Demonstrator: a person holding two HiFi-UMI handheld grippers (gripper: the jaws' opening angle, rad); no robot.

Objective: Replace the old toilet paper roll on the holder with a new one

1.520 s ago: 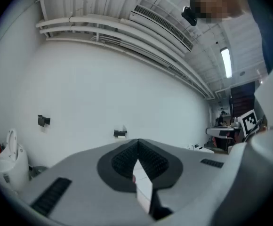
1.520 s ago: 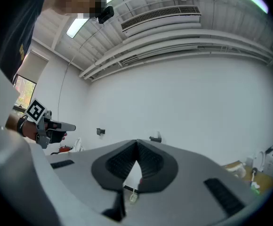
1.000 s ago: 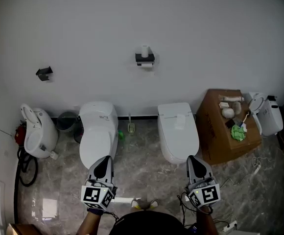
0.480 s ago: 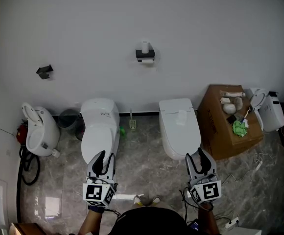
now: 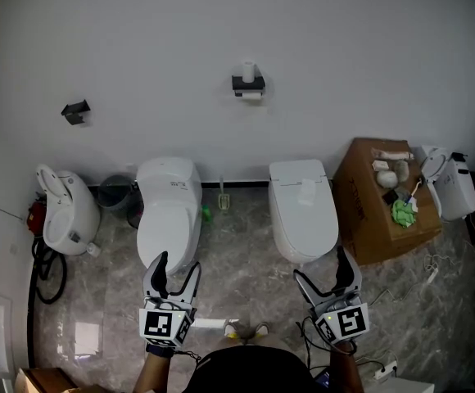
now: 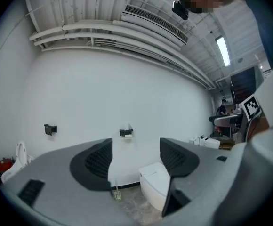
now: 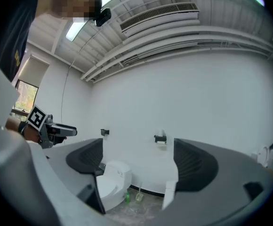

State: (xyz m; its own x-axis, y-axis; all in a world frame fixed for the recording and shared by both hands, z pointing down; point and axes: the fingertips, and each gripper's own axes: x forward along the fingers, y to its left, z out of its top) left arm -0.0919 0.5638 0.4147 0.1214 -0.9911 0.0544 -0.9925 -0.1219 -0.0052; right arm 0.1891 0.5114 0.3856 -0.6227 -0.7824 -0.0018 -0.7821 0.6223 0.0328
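- White wall (image 5: 344,56): fills the upper part of the head view and carries the wall fittings.
- Grey marbled floor (image 5: 246,281): carries all the floor-standing units.
- Left toilet (image 5: 168,211) and right toilet (image 5: 303,207): stand side by side against the wall, well apart, with a toilet brush (image 5: 222,196) between them.
- Cardboard box (image 5: 373,223): just beside the right toilet, on its right. Small items lie on top of it, among them a green cloth (image 5: 401,213).
- Left gripper (image 5: 177,262): held level over the floor in front of the left toilet. Its fingers (image 6: 92,161) stand apart, have just been opening, and have nothing between them.
- Right gripper (image 5: 319,264): held level in front of the right toilet. Its fingers (image 7: 193,166) are spread wide, have just been opening, and have nothing between them.
- Holder (image 5: 248,86): black, fixed to the wall above the gap between the two toilets, well apart from both grippers.
- Black bracket (image 5: 75,110): on the wall, far to the left of the holder.
- Toilet paper roll (image 5: 248,70): white, upright on top of the holder. A white strip shows just beneath the holder.
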